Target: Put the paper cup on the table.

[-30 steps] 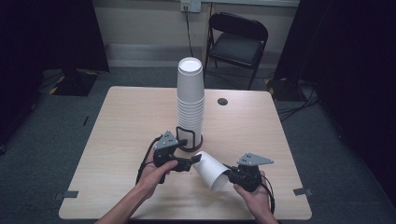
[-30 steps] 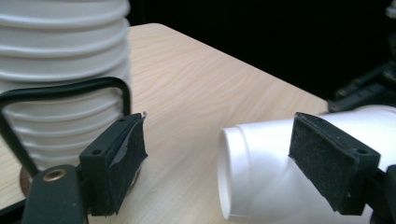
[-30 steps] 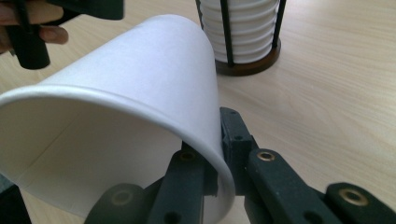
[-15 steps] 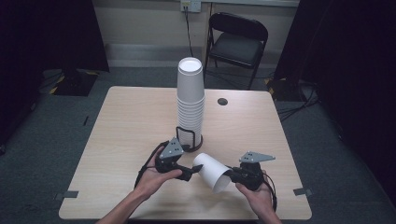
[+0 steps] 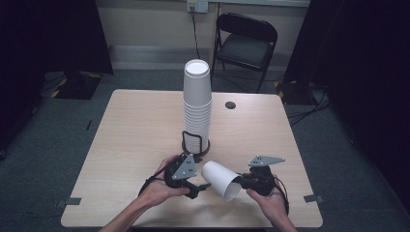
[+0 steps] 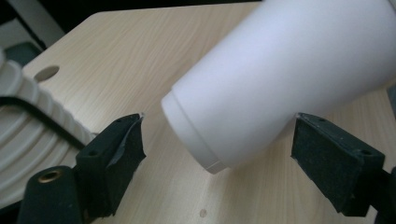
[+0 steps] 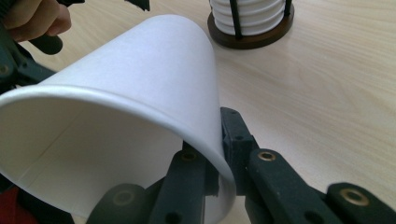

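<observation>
White paper cup (image 5: 221,179) held on its side just above the counter (image 5: 130,135), rim clamped in the R gripper (image 7: 219,154), base aimed at the L gripper (image 5: 202,185). L jaws stand apart either side of the cup's base, not touching; cup stack (image 5: 197,104) sits behind.

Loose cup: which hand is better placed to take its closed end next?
Left, probably. The left gripper is open with its pads either side of the cup base, not touching. The right gripper already pinches the rim.

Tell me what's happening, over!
Right hand-held gripper shut on white paper cup rim. Left hand-held gripper open around its base. Nothing in the way.
</observation>
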{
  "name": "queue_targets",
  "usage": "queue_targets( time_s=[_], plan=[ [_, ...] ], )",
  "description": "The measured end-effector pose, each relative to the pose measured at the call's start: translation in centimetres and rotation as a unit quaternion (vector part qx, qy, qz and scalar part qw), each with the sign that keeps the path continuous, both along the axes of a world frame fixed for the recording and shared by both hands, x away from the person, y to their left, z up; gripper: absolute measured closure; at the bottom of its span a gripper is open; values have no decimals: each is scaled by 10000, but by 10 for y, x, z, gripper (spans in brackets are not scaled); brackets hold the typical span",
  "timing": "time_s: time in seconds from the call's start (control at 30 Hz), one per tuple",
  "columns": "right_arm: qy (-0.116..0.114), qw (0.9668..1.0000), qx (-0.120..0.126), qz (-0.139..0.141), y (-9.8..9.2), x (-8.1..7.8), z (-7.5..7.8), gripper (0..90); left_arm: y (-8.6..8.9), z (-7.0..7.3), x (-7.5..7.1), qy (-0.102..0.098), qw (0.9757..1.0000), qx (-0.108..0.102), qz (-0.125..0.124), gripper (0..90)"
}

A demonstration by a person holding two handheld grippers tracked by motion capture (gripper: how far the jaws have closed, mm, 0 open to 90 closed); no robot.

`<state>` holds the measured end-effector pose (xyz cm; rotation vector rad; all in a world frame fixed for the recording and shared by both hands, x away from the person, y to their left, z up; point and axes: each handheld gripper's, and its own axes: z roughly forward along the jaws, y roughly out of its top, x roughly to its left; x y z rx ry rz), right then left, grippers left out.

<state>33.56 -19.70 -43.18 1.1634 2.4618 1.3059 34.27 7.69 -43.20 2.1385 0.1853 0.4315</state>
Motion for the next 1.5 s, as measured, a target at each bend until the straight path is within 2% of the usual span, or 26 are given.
queue_targets(
  time_s=[0.13,0.23,0.27,0.47,0.6,0.73,0.8,0.87,0.93,1.0,1.07,1.2,1.3,1.37,1.43,1.47,1.5],
  plan=[
    [110,9999,-36,77,0,1,0,871,-5,-3,-3,-192,9994,134,-253,167],
    [175,9998,70,114,-1,2,1,871,-8,-6,-5,-368,9985,235,-323,161],
    [151,9998,32,115,-1,2,2,871,-9,-7,-6,-379,9985,210,-327,155],
    [280,9995,-48,163,1,4,1,872,-11,-11,-7,-695,9959,399,-419,151],
    [324,9992,-86,205,3,6,2,871,-12,-12,-8,-912,9931,521,-516,154],
    [398,9988,-140,243,5,7,1,871,-14,-14,-12,-1144,9889,640,-694,154],
    [423,9985,-176,311,7,8,1,871,-16,-15,-13,-1197,9874,694,-765,137],
    [424,9981,-160,405,9,7,1,871,-17,-14,-15,-1186,9866,662,-907,101],
    [408,9980,-208,431,12,5,2,871,-19,-14,-18,-1311,9835,748,-1001,106],
    [443,9977,-223,469,14,5,1,871,-22,-15,-20,-1288,9833,759,-1035,95],
    [475,9974,-220,487,16,5,0,871,-24,-16,-21,-1324,9818,809,-1095,89],
    [527,9971,-210,514,20,5,-2,871,-29,-17,-24,-1359,9802,876,-1143,75],
    [543,9969,-203,527,22,5,-2,871,-32,-17,-25,-1412,9790,907,-1160,66],
    [561,9970,-181,509,22,5,-2,872,-35,-17,-25,-1436,9790,902,-1132,59],
    [558,9972,-137,482,22,6,-1,871,-38,-16,-26,-1524,9777,920,-1118,56],
    [553,9973,-130,464,22,6,-1,871,-41,-16,-26,-1511,9785,874,-1101,52],
    [584,9973,-110,422,22,6,-1,872,-43,-16,-26,-1531,9781,883,-1098,44]
  ],
)
